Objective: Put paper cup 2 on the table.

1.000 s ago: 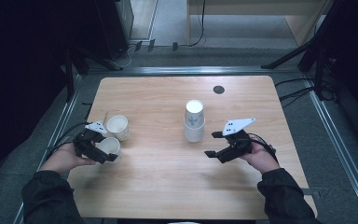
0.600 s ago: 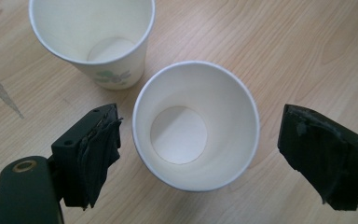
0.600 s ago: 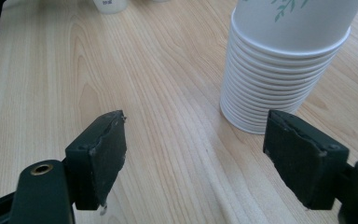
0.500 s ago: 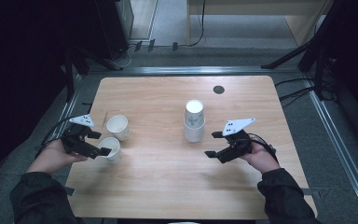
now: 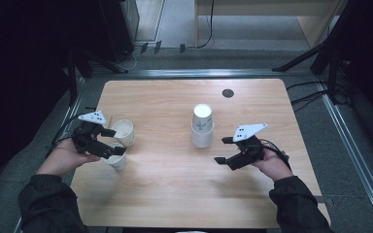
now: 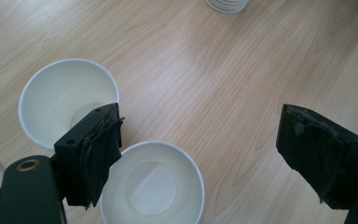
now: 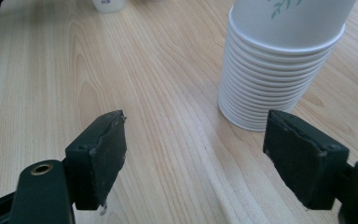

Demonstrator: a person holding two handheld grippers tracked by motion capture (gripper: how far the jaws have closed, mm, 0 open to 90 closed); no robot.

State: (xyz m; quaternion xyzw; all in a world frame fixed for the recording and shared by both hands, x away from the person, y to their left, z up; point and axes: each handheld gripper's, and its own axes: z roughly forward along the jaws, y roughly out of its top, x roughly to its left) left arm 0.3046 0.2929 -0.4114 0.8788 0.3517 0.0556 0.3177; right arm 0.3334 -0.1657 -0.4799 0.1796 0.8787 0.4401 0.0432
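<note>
The fingers [image 6: 98, 154] of the left gripper [image 5: 108, 141] had just eased inward a little yet stood wide apart, gripping nothing, above two white paper cups. The near cup [image 6: 151, 184] was cut off by the lower frame edge, and one finger hid part of the far cup [image 6: 63, 100]. The right gripper [image 5: 226, 150] stood open beside a ribbed stack of cups [image 7: 279, 70] on the pale wood-grain counter [image 5: 165, 189], its top out of frame.
</note>
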